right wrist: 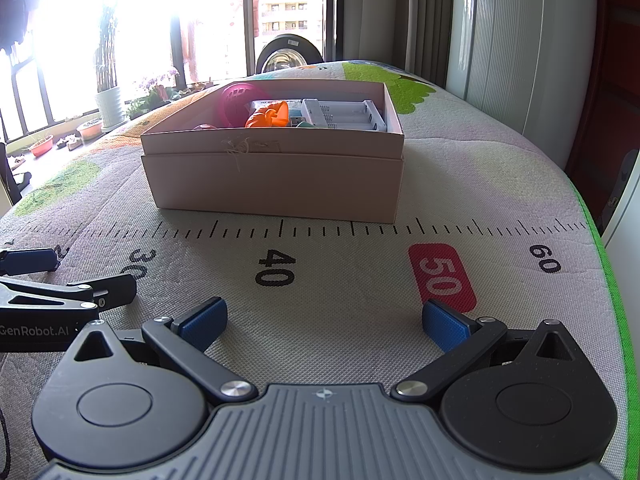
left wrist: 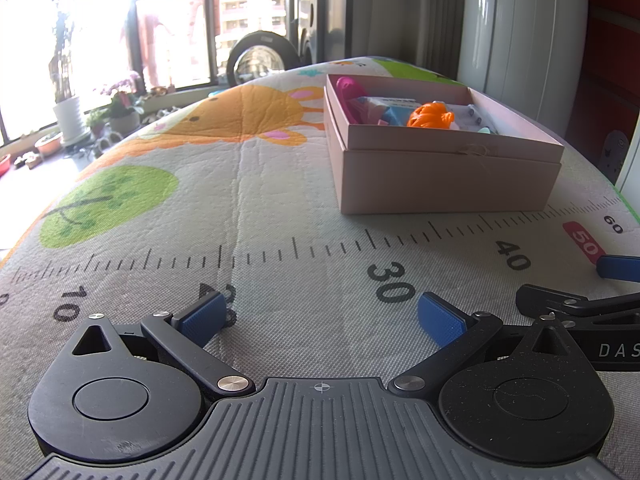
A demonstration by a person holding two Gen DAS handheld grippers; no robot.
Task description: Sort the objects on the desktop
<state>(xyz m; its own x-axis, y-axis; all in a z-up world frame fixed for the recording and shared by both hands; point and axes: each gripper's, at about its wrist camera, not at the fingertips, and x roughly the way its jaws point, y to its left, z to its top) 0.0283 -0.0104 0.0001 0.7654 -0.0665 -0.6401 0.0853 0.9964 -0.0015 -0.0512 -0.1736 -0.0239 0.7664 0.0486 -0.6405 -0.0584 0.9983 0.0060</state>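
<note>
Looks like we're basically done sorting, since the pale pink cardboard box (right wrist: 276, 184) on the printed cartoon mat (right wrist: 328, 280) holds everything (orange toy (right wrist: 267, 115), white battery case (right wrist: 344, 114)) and both the left gripper (left wrist: 320, 318) and right gripper (right wrist: 324, 322) rest wide and empty.

light: daylight is pouring through the window (right wrist: 132, 20) at upper left, blowing out to white | glare: haze is washing over the plants (left wrist: 64, 80) | distortion: fisheye is bending the mat (left wrist: 280, 208) edges | focus: staying sharp
</note>
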